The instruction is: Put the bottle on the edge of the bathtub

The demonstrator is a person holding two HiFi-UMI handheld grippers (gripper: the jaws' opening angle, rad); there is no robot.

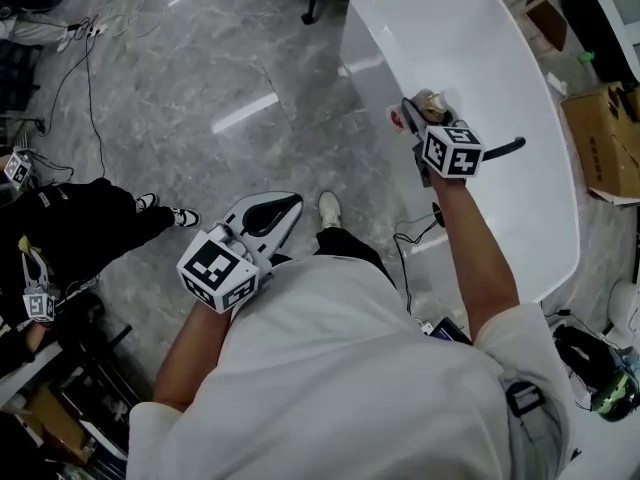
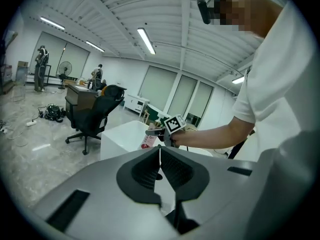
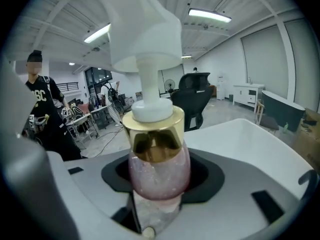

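Pink glittery gold-collared bottle clamped in right claw above white bathtub; left claw closed, empty.

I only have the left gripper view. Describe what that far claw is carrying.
Observer: The right gripper view shows the right claw clamped on a pump bottle with a pink glittery body, a gold collar and a white pump head.
Operator: Give me its place over the tub.
Observer: In the head view it hangs over the bathtub basin, just inside the rim that faces the open floor. I cannot tell whether it touches the tub.
Operator: Now place my own claw.
Observer: The head view puts the left claw over the grey floor, beside the person's shoe and clear of the tub.
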